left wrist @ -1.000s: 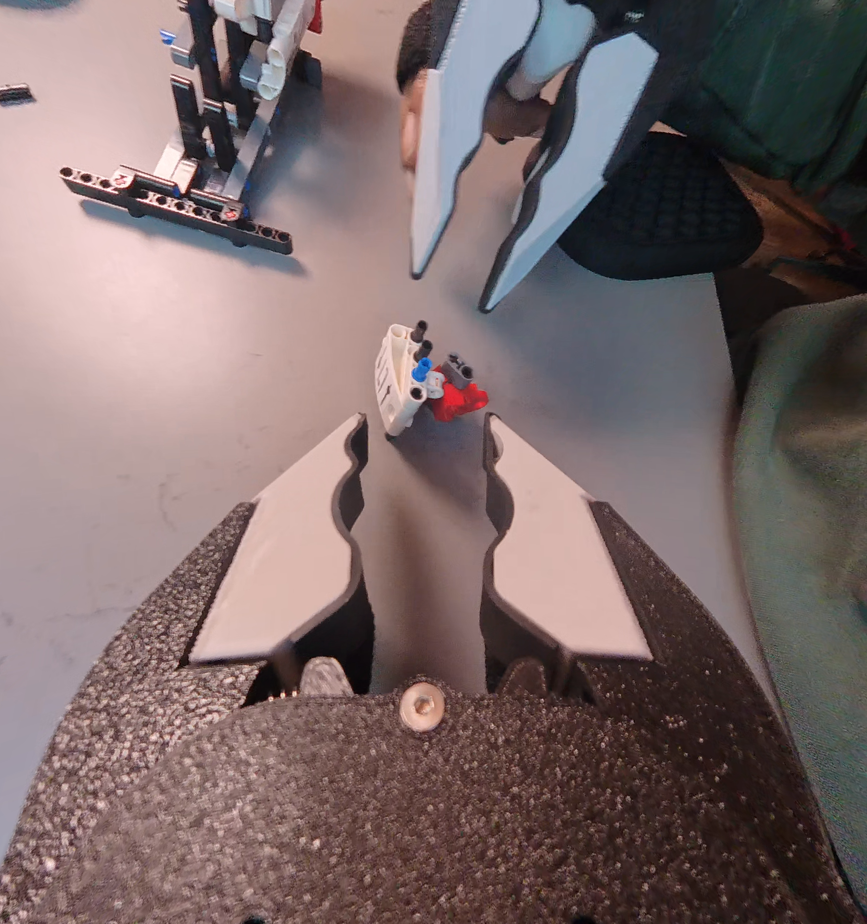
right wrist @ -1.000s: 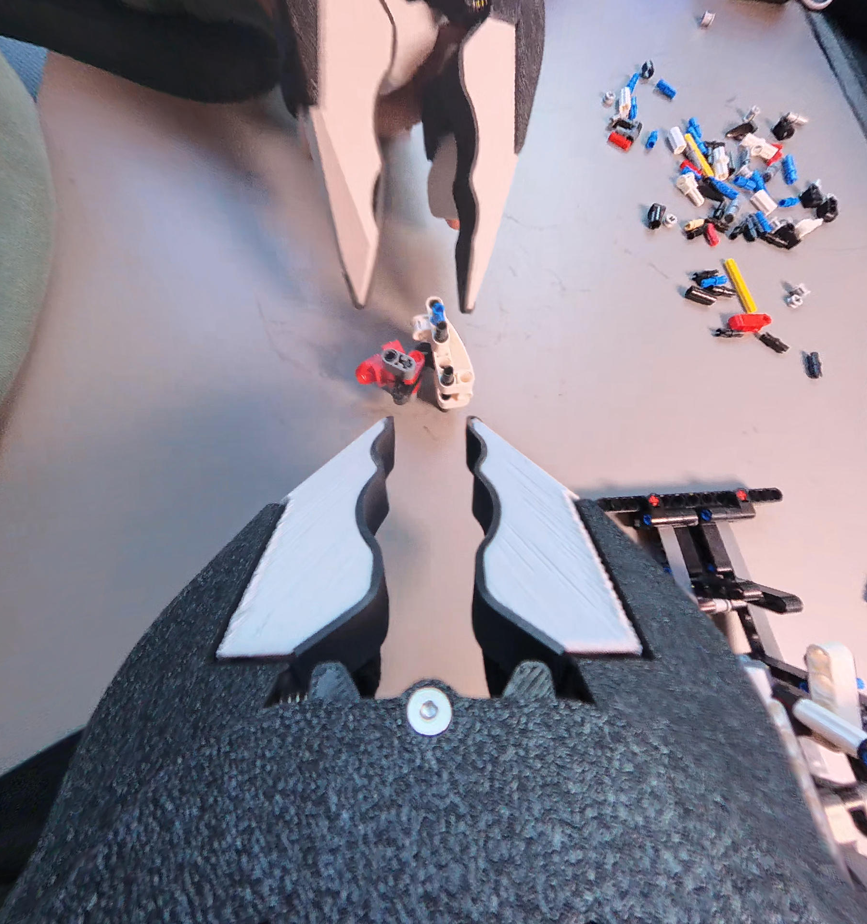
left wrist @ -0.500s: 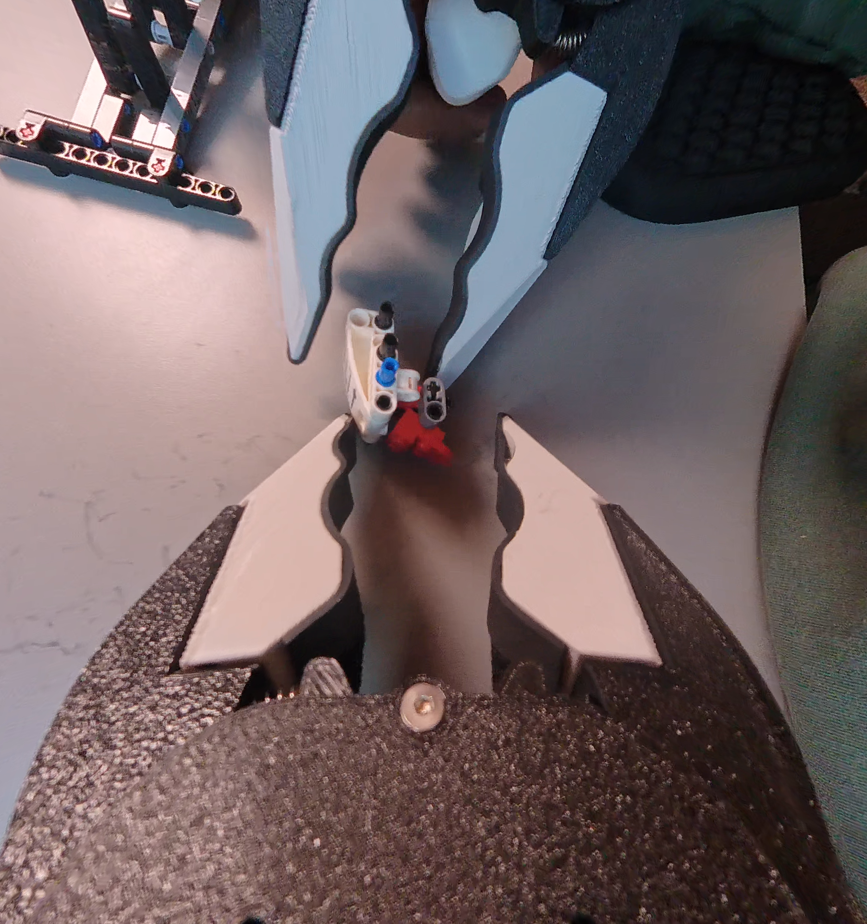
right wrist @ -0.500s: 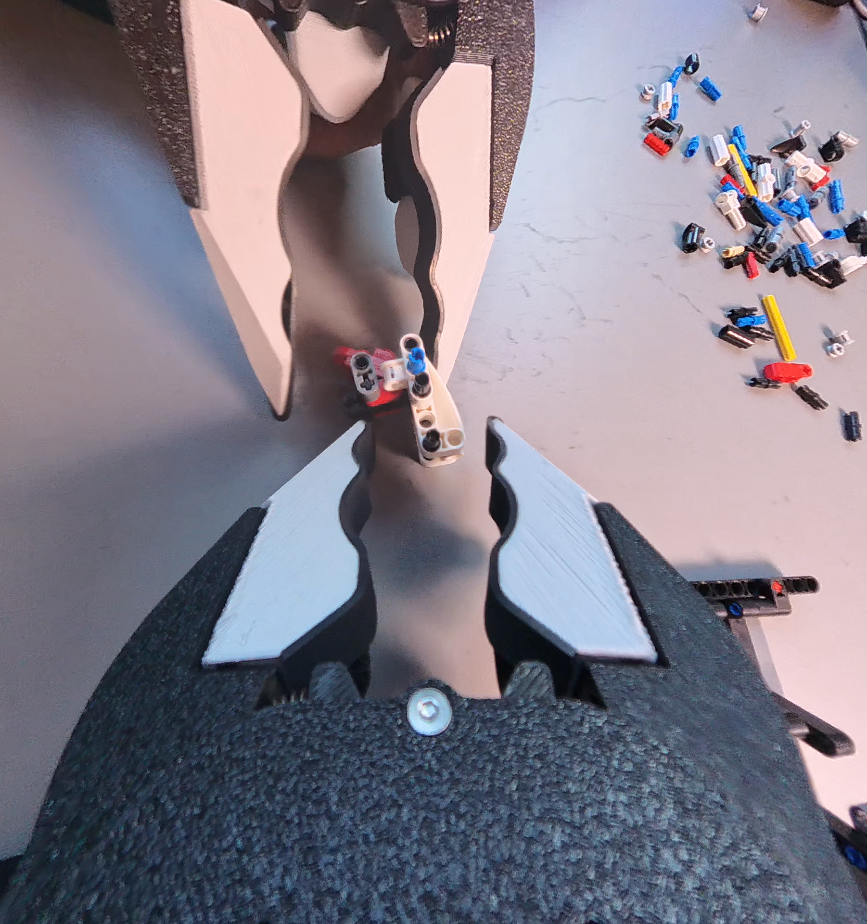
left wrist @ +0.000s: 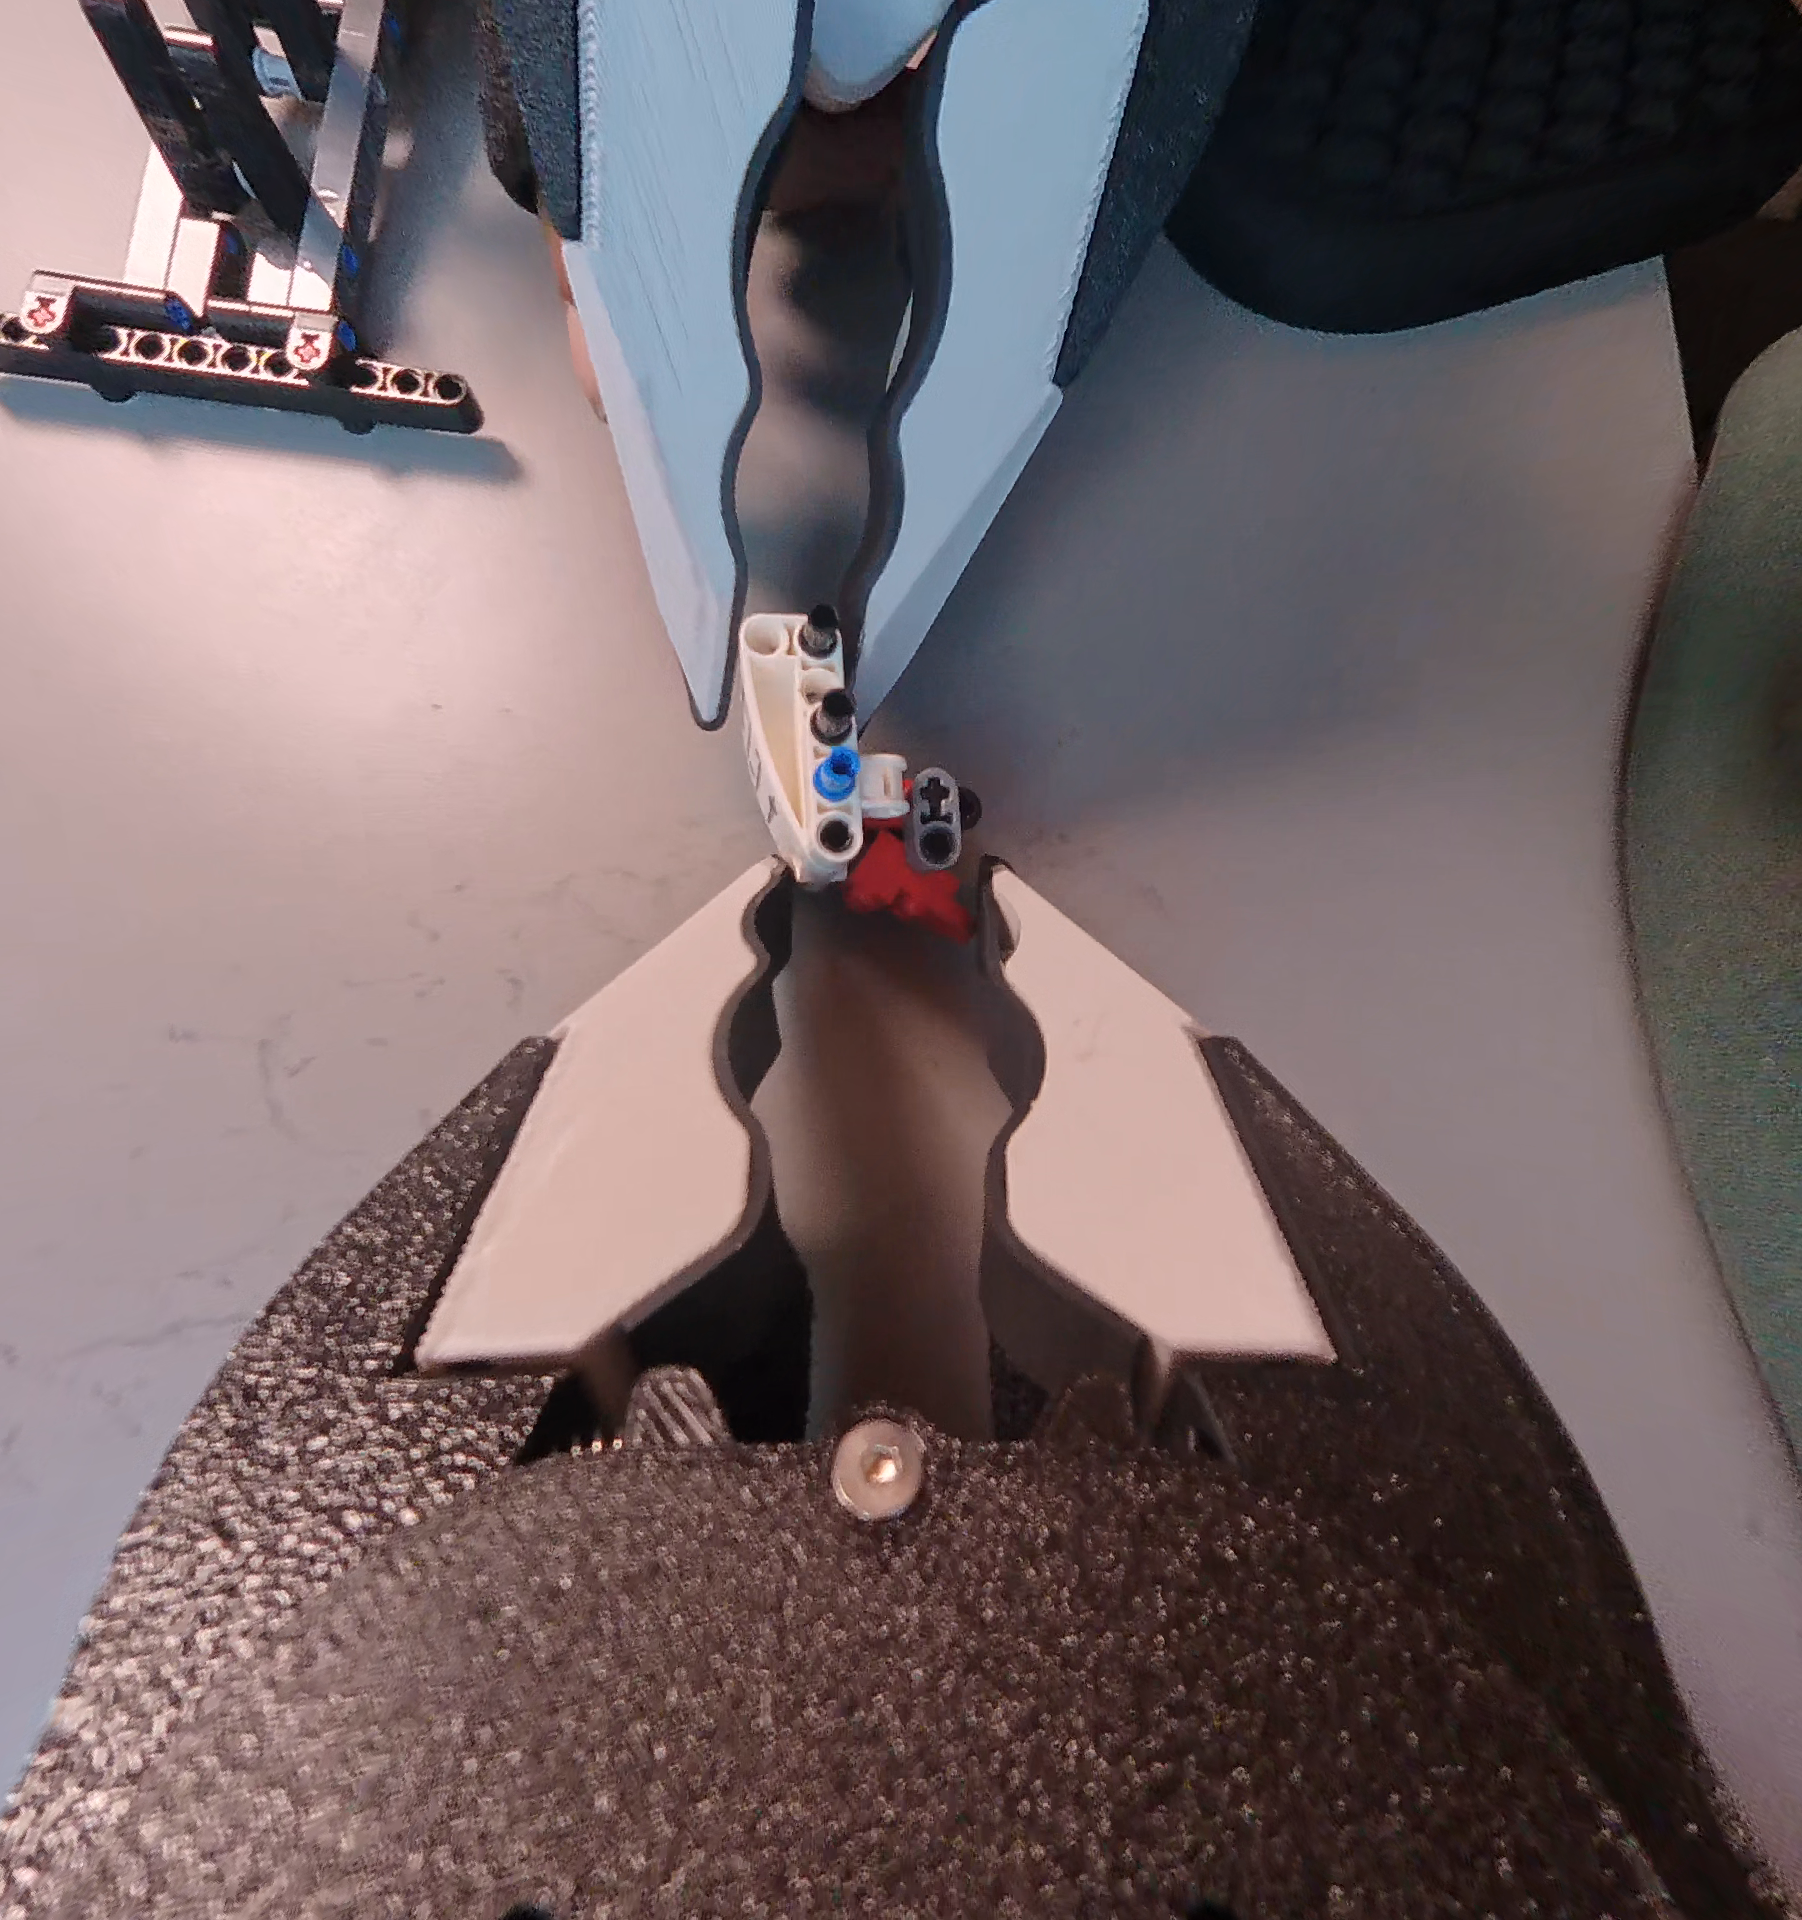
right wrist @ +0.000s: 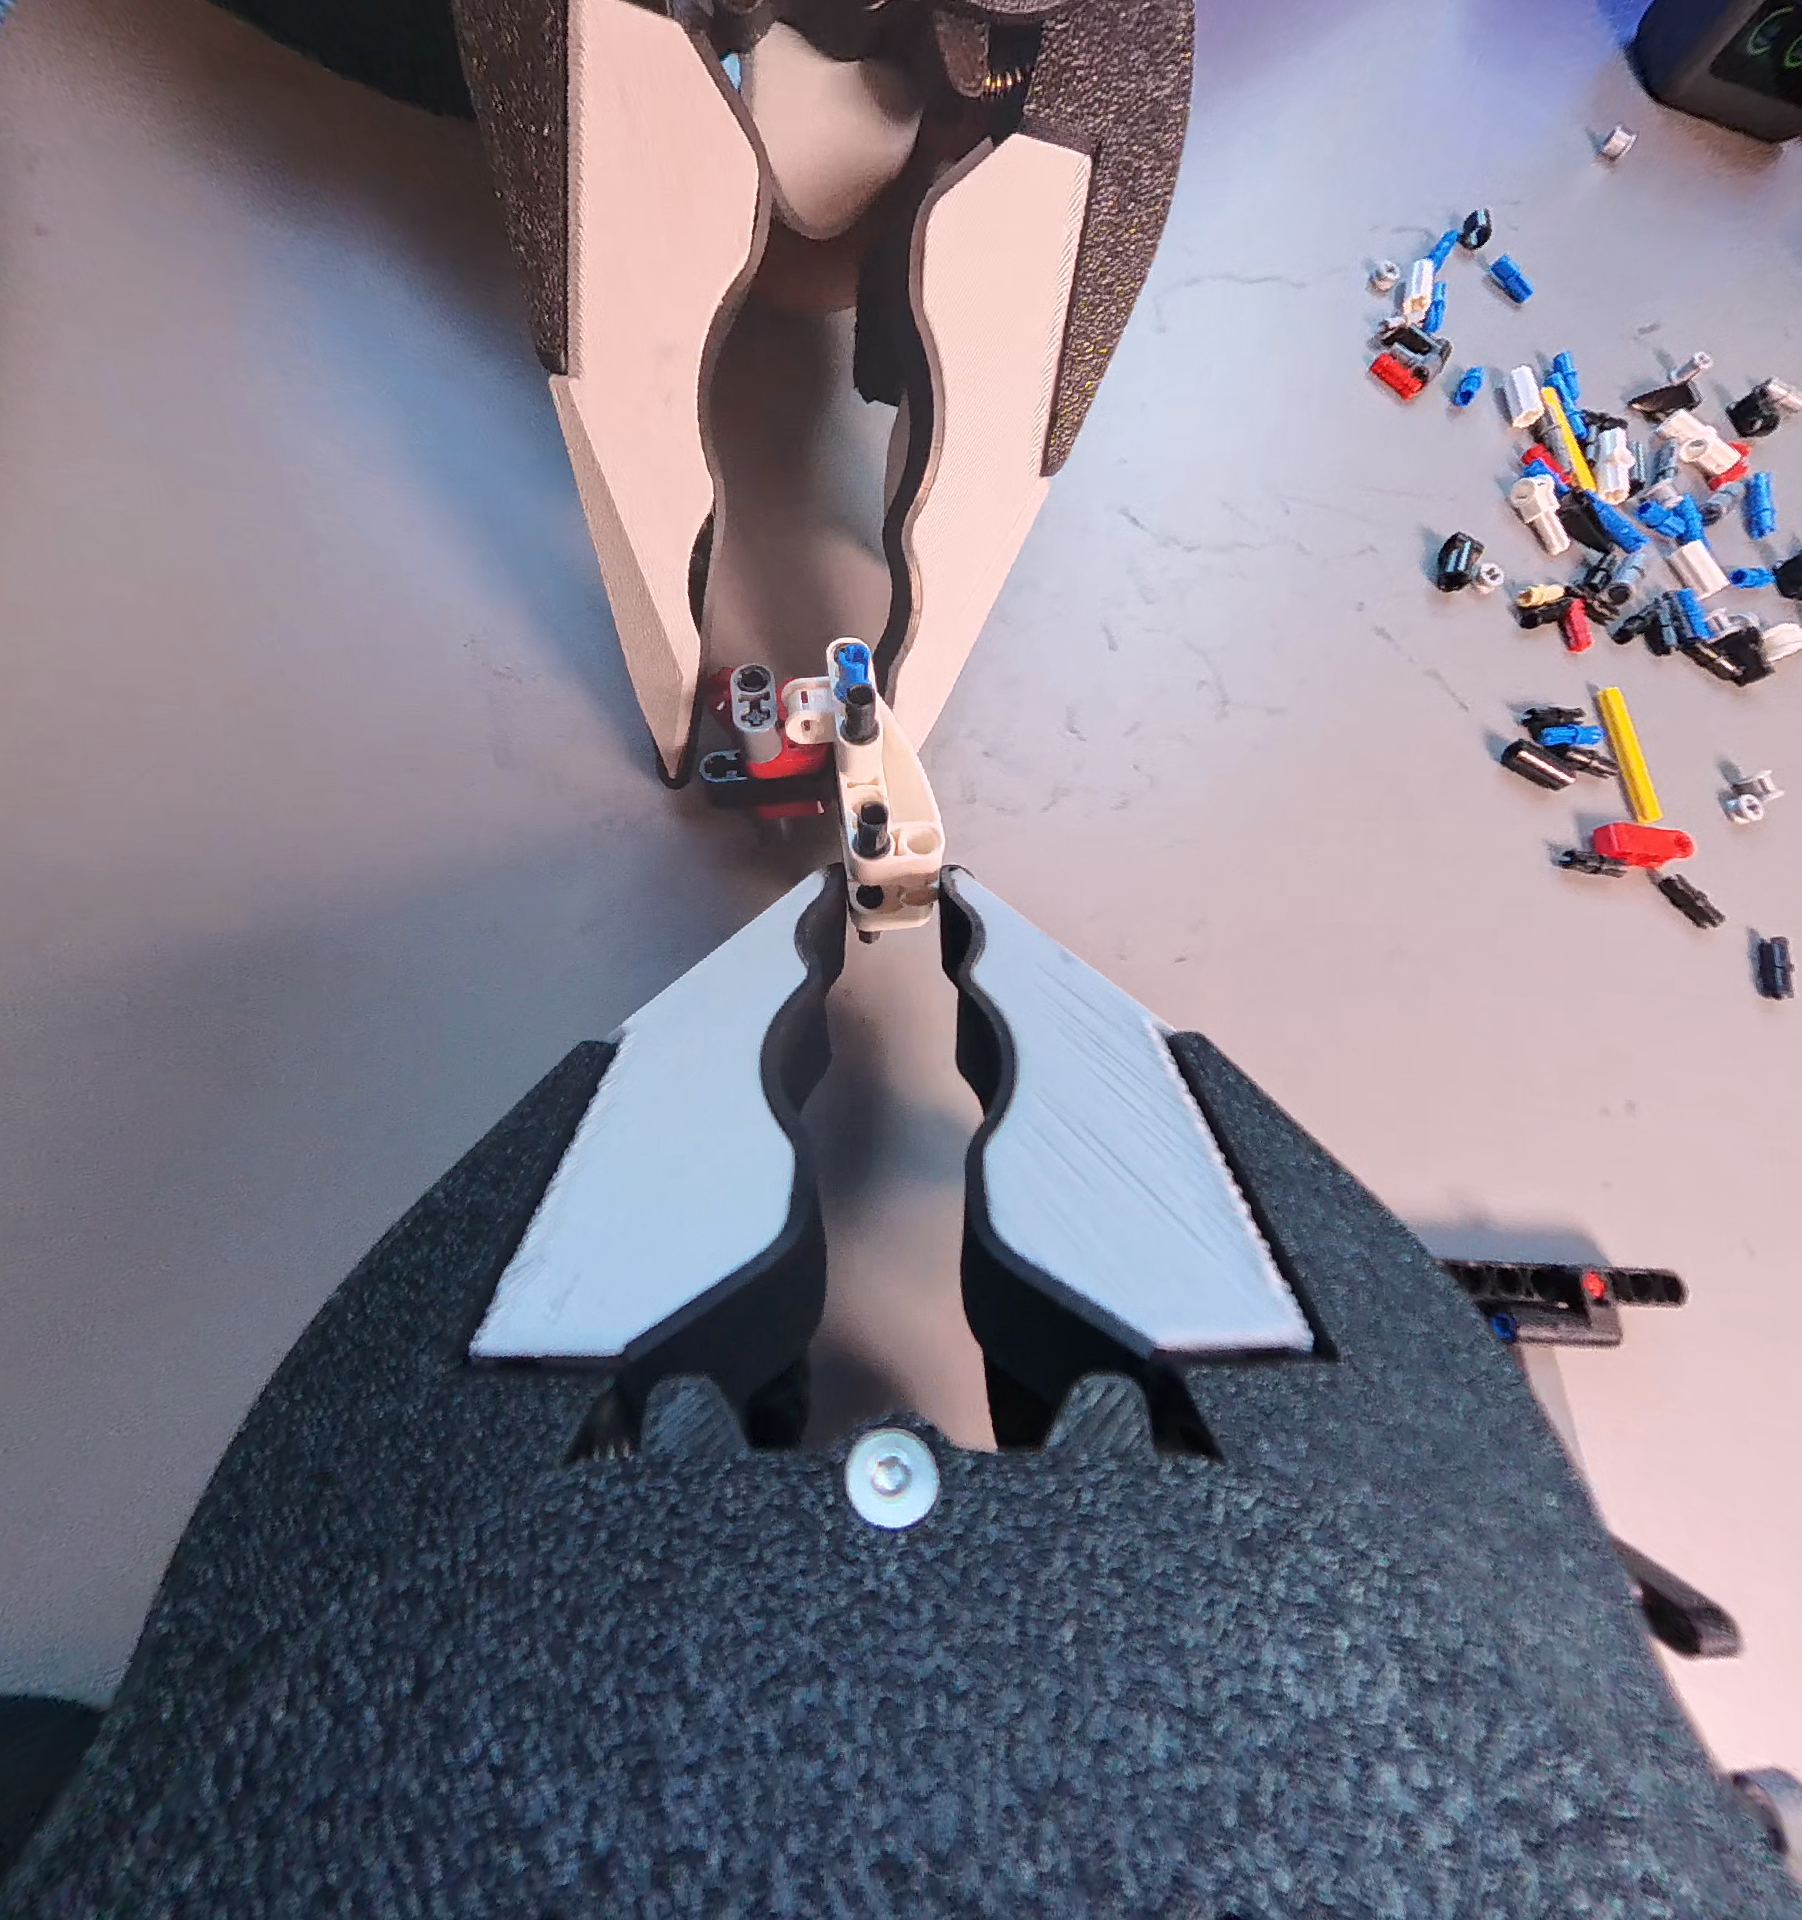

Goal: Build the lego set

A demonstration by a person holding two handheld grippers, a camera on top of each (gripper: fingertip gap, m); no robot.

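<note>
The right gripper [right wrist: 892, 888] has narrowed onto the small lego assembly [right wrist: 881, 821]; the left gripper [left wrist: 881, 883] now pinches its red end.

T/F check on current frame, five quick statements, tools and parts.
1. A loose parts pile lies right of the tools in the right wrist view. True.
2. The small assembly's curved beam is yellow. False: it is a white beam.
3. The right tool pinches the white beam's end. True.
4. The left tool is far from the assembly. False: its tips flank the red part.
5. A tool holds the black frame build. False: it rests on the table.
</note>
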